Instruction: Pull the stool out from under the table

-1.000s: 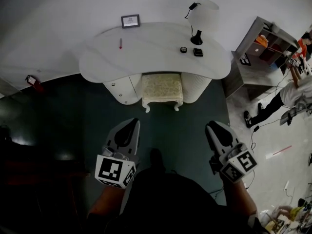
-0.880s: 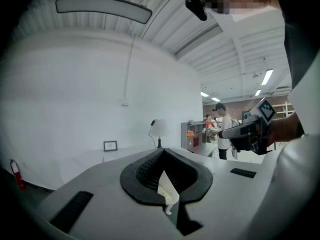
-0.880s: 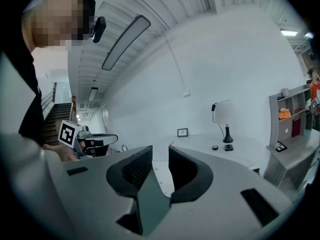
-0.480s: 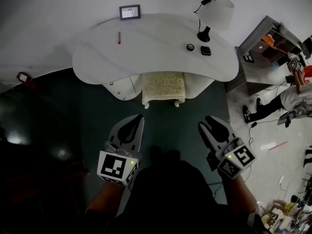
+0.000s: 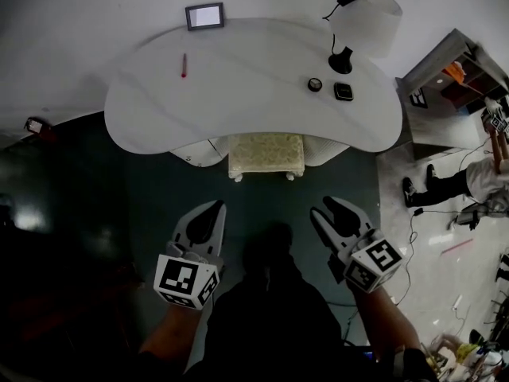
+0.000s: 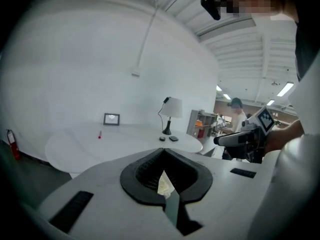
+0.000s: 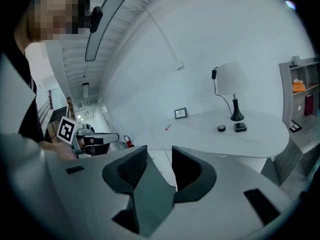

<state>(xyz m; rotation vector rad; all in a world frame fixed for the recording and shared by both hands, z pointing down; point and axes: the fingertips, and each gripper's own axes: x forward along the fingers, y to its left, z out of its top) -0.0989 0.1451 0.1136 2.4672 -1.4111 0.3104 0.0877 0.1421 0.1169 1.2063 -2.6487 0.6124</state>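
Nearest the person, the left gripper (image 5: 216,206) has its jaws pressed together, empty. The right gripper (image 5: 324,206) has just been opening, and its jaws stand apart with nothing between them. Beyond both, well clear of them, the stool (image 5: 266,153) sits tucked under the white table (image 5: 238,86) — only its front part shows.

stool (image 5: 266,154) under table (image 5: 238,94), lamp (image 5: 377,18) at right

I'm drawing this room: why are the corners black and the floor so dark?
Head view: floor dim at left, one pale glare patch; table bright. Both gripper views: the wide lens curves lines and darkens the corners.
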